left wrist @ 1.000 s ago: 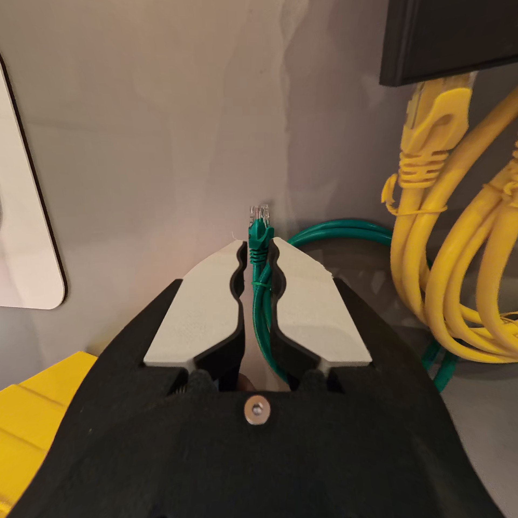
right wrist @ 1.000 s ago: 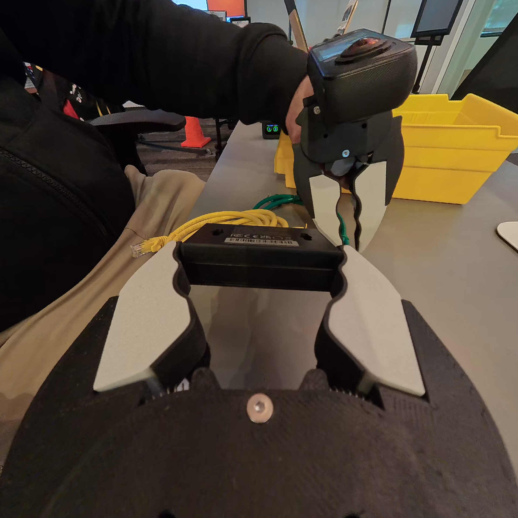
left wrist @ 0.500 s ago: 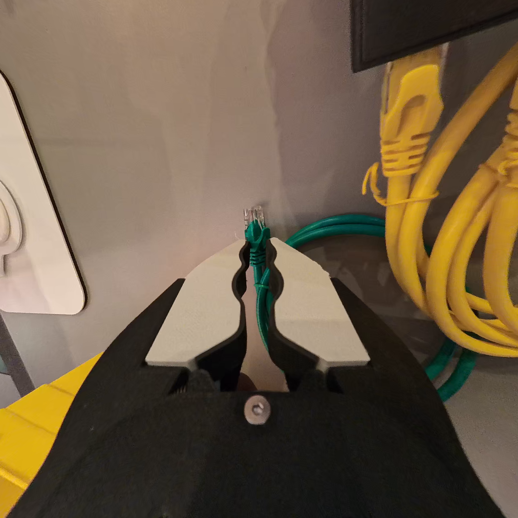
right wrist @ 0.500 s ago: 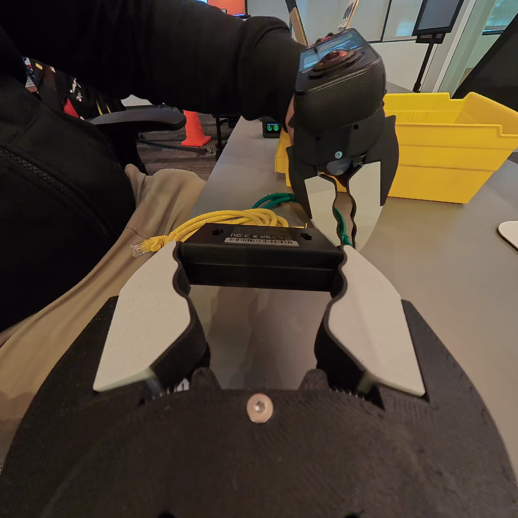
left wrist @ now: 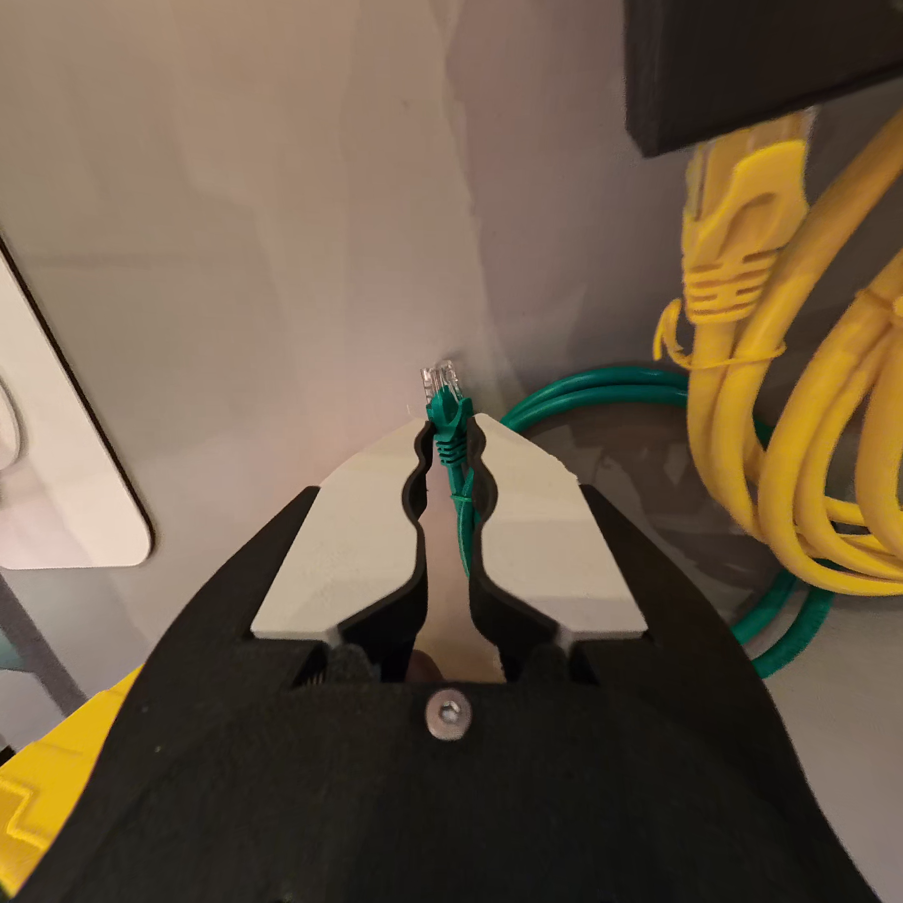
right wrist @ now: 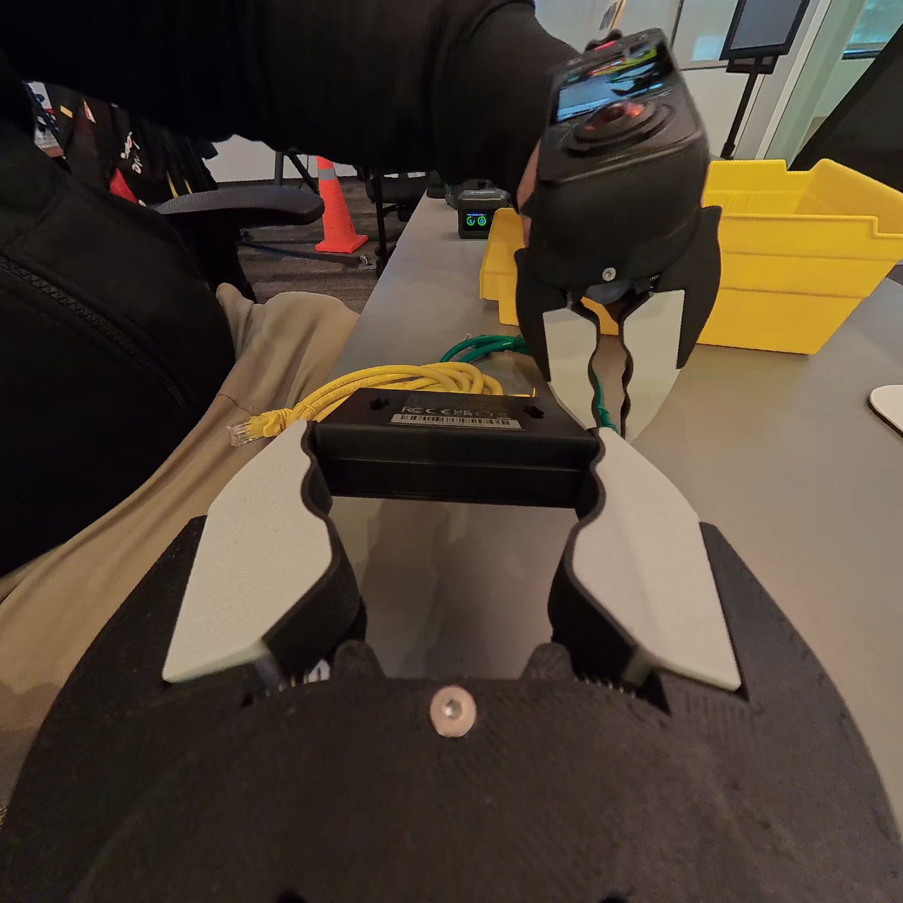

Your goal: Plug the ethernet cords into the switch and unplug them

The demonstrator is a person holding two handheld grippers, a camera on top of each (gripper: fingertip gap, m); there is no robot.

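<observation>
Two tools are at work, one in each of my hands. My left tool [left wrist: 450, 425] is pinched nearly closed on the green cord [left wrist: 452, 442], gripping it at the boot just behind the clear plug, which sticks out past the tips over the grey counter [left wrist: 244, 244]. The rest of the green cord loops away to the right and passes under the yellow cord [left wrist: 733, 440], a bundle of coils tied with a thin twist. One yellow plug [left wrist: 733, 234] lies right at the lower edge of the switch [left wrist: 762, 63]; whether it is seated in a port I cannot tell.

My right tool [right wrist: 452, 464] is spread wide and clamps the switch [right wrist: 454, 440] by its two short ends, holding it level — a black box with a label on its upper face. Beyond it lies the yellow cord [right wrist: 415, 378], and one loose yellow plug [right wrist: 249, 427] pokes out to the left past the counter edge. My left tool [right wrist: 608, 391] shows here too, pointing down just beside the switch's far right corner, the green cord [right wrist: 598, 400] between its tips. A yellow bin [right wrist: 806, 273] sits behind it on the counter [right wrist: 757, 464], and an orange cone [right wrist: 337, 215] stands on the floor farther back.
</observation>
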